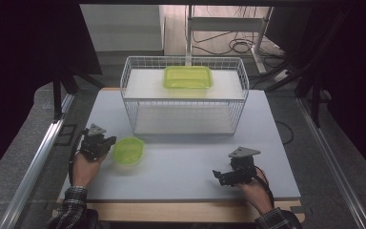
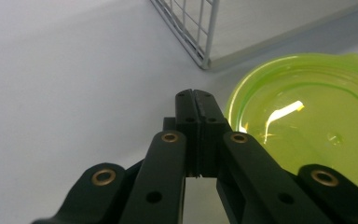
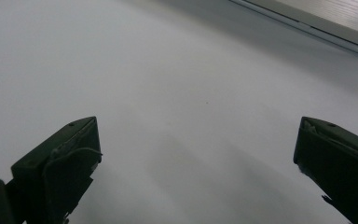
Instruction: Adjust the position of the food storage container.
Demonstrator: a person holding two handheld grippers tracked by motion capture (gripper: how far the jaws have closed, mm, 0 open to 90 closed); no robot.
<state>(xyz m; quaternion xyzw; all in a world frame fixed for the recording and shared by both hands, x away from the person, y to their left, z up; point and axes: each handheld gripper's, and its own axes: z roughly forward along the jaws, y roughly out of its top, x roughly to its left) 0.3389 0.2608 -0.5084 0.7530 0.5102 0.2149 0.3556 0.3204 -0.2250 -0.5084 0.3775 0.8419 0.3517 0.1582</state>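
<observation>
Both grippers are black – the left gripper (image 2: 196,100) shows brass-ringed screw holes along its links. Each carries a grey three-cornered plate, and the sleeves are plaid – at six o'clock.

The bowl (image 1: 128,150) is translucent lime green, with a white glint on it in the left gripper view. The tub (image 1: 188,77) is the same lime green. The basket (image 1: 183,95) is white wire in a grid pattern. The counter (image 1: 181,167) is pale grey with a light wood edge. Both tongs, left (image 1: 106,143) and right (image 1: 217,175), are black; the left has brass-coloured rivets. The sleeves (image 1: 71,202) are dark plaid.
</observation>
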